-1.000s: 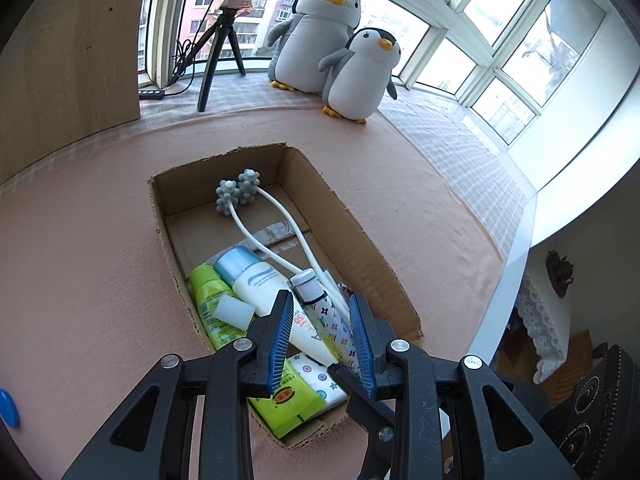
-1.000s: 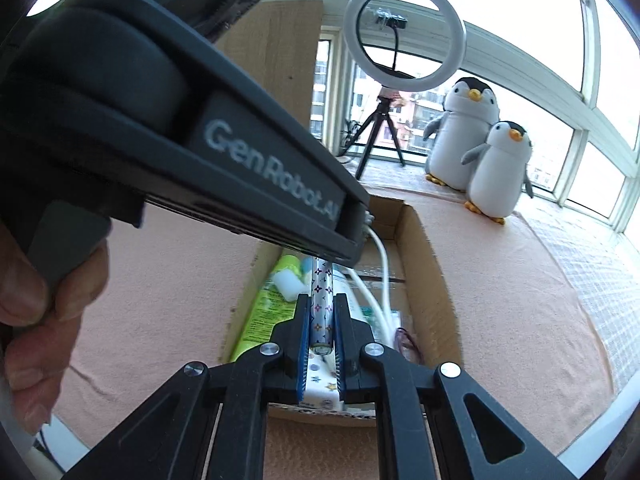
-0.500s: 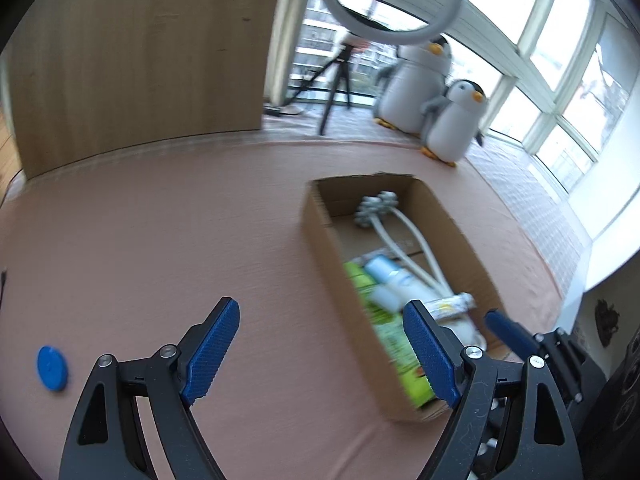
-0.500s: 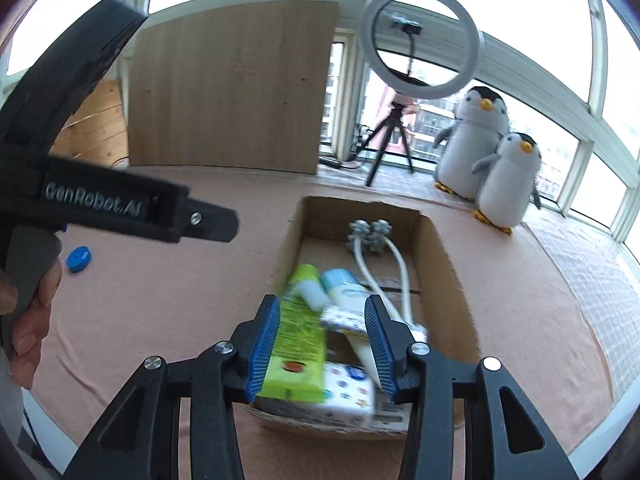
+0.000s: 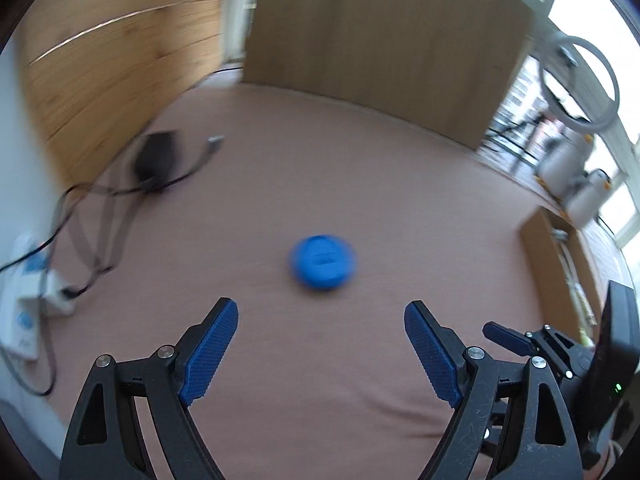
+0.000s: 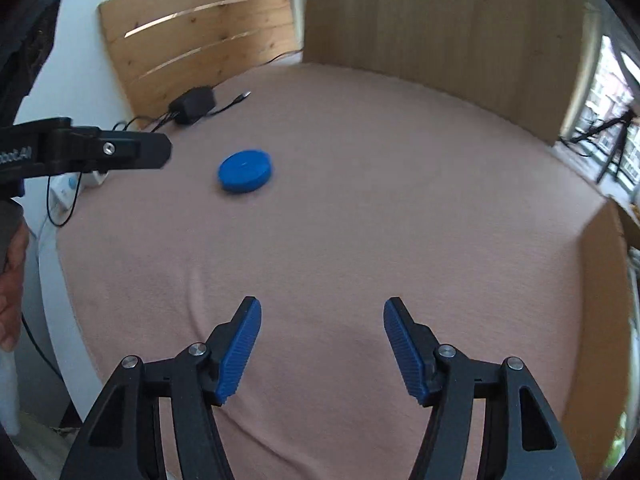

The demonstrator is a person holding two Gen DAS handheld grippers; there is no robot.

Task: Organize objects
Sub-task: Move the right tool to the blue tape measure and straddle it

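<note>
I am holding my left tool [image 5: 321, 320] and right tool [image 6: 322, 310] both released and empty above the pink cloth-covered surface [image 6: 360, 208], the flat round blue plastic disc [image 5: 323, 261] lying at 12 o'clock of the left.

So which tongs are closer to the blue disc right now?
The left. The left tongs are open and aimed at the blue disc, which lies just ahead of them. The right tongs are also open, but sit farther back, with the disc off to their left.
</note>
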